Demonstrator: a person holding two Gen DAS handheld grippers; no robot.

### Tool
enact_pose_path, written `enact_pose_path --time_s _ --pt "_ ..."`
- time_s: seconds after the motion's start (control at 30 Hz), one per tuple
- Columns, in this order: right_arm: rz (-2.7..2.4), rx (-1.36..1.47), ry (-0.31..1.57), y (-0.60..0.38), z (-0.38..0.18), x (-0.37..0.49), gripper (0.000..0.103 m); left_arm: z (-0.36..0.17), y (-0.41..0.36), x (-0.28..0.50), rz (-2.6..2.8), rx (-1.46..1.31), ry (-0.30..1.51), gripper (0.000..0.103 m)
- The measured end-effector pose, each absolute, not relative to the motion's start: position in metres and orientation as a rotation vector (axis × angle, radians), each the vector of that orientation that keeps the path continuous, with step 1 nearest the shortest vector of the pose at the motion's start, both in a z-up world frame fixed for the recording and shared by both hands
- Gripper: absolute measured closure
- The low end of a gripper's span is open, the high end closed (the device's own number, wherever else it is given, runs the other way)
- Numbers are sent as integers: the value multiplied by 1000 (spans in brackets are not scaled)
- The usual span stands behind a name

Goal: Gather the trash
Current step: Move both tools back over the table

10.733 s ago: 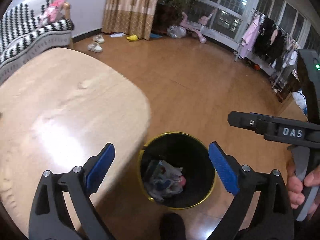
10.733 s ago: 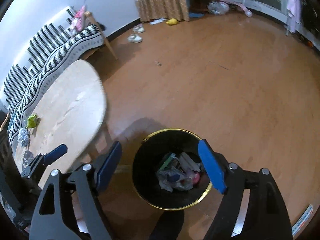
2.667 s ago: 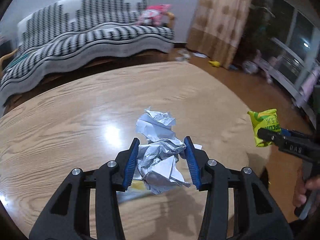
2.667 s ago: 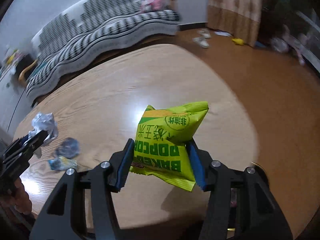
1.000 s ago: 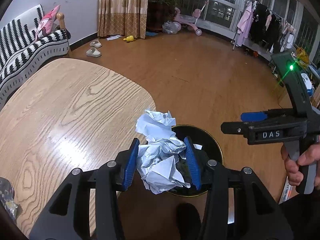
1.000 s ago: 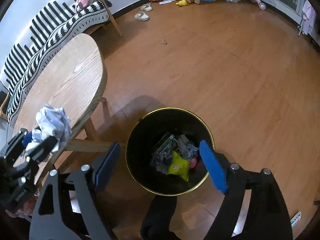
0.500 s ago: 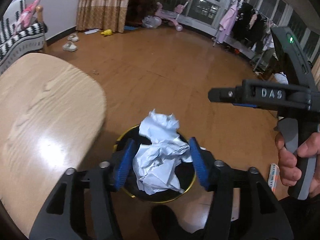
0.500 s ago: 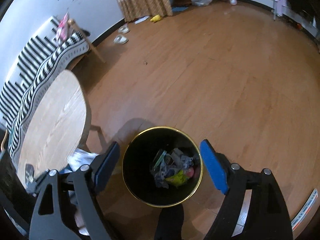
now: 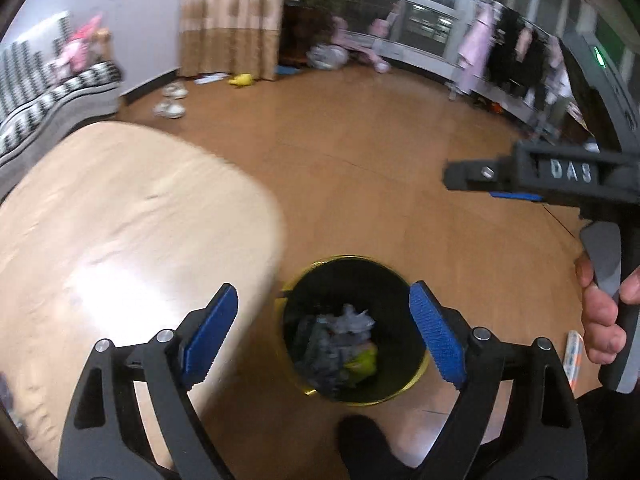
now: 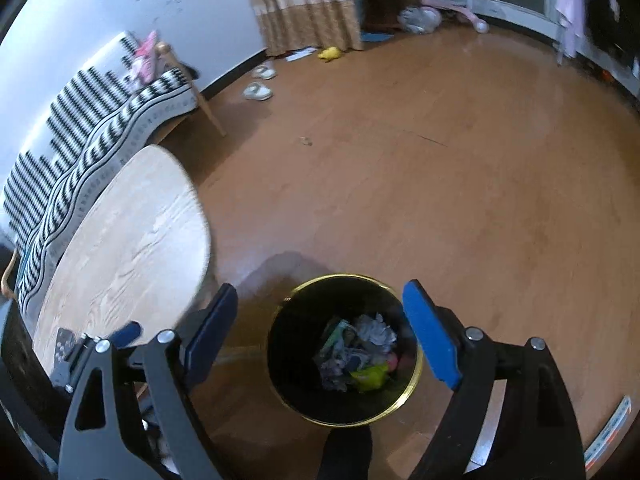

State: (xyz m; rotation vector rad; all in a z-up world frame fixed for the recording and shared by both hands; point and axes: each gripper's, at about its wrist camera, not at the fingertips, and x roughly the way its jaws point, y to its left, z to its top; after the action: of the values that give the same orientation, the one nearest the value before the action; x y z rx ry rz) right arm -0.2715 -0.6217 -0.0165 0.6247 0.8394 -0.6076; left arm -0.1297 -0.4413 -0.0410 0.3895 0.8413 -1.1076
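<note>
A black trash bin with a gold rim (image 9: pixel 390 274) stands on the wood floor beside the table; it also shows in the right wrist view (image 10: pixel 416 364). Inside lie crumpled white paper (image 9: pixel 354 320) (image 10: pixel 376 332), a yellow-green popcorn bag (image 9: pixel 362 362) (image 10: pixel 370 376) and other scraps. My left gripper (image 9: pixel 324 334) is open and empty above the bin. My right gripper (image 10: pixel 316 334) is open and empty above the bin too; it shows from the side in the left wrist view (image 9: pixel 516 190).
A light wooden table (image 9: pixel 100 216) (image 10: pixel 128 240) lies left of the bin. A striped sofa (image 10: pixel 80 120) stands behind it. Slippers (image 10: pixel 258 88) and a yellow toy (image 10: pixel 330 54) lie on the far floor. My dark foot (image 9: pixel 364 436) is just before the bin.
My left gripper has opened and the crumpled white paper has dropped into the bin. The right gripper stays open over the bin.
</note>
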Motion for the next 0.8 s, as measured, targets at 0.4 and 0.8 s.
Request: enact_pose_path --time_s 0.4,0.8 --pt "-265 426 926 -484 -13 -120 21 6 -253 -9 -709 234 797 17" --pt "128 190 992 -299 -13 -3 21 6 -77 61 -441 108 849 17"
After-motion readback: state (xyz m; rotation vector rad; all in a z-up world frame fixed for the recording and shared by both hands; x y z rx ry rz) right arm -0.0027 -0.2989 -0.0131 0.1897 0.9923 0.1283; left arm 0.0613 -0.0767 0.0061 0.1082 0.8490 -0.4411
